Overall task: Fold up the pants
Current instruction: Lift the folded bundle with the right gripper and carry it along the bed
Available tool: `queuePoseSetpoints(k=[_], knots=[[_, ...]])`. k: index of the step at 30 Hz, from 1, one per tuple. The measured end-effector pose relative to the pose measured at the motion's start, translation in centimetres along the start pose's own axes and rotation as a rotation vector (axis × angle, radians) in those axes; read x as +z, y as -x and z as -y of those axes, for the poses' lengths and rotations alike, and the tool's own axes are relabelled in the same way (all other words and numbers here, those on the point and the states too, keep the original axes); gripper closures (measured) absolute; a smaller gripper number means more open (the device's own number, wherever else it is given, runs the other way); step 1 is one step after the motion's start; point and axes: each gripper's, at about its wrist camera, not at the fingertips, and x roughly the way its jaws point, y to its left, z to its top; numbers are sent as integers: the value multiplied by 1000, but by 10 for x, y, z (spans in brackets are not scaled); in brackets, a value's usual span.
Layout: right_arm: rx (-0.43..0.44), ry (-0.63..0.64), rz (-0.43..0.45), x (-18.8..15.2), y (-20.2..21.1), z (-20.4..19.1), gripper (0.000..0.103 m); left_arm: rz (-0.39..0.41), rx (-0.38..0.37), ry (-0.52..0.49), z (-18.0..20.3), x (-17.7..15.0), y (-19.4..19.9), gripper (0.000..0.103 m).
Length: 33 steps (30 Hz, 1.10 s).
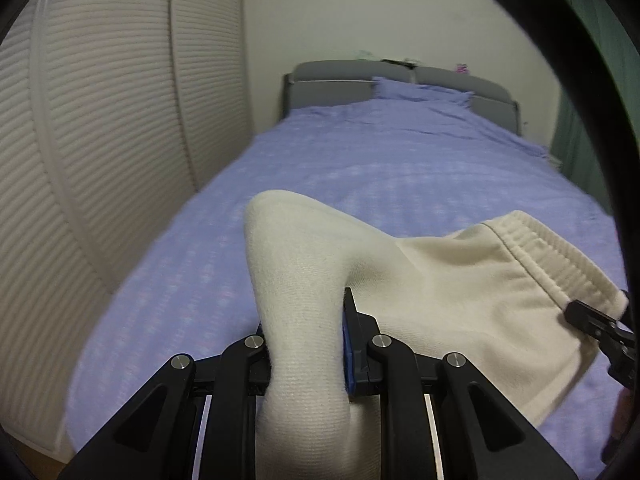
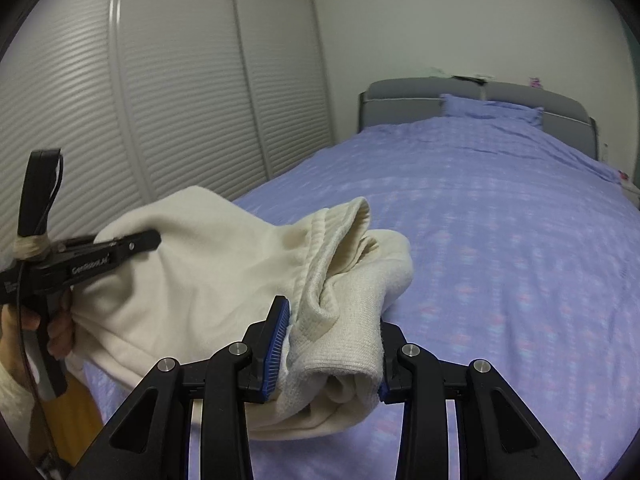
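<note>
1. The cream knit pants (image 1: 460,280) hang bunched above the bed (image 1: 360,160), at 6 o'clock.
2. Left gripper (image 1: 308,344) and right gripper (image 2: 332,344) are each clenched on fabric.
3. Soft, light, floppy; the ribbed waistband (image 1: 552,256) probably gives the firmest hold.

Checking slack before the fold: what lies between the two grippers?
Only the cream pants span from left gripper to right gripper, draped over the purple bedspread; clearest in the right wrist view.
</note>
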Motion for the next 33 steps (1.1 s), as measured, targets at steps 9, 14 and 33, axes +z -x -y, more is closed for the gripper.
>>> queuePoseSetpoints(k=[9, 14, 33], knots=[[-58, -59, -91, -30, -83, -48, 66, -90, 125, -12, -23, -15, -91, 79], [-48, -66, -165, -72, -104, -51, 58, -246, 209, 2, -41, -69, -130, 29], [-38, -36, -171, -76, -67, -20, 37, -167, 304, 24, -31, -151, -20, 16]])
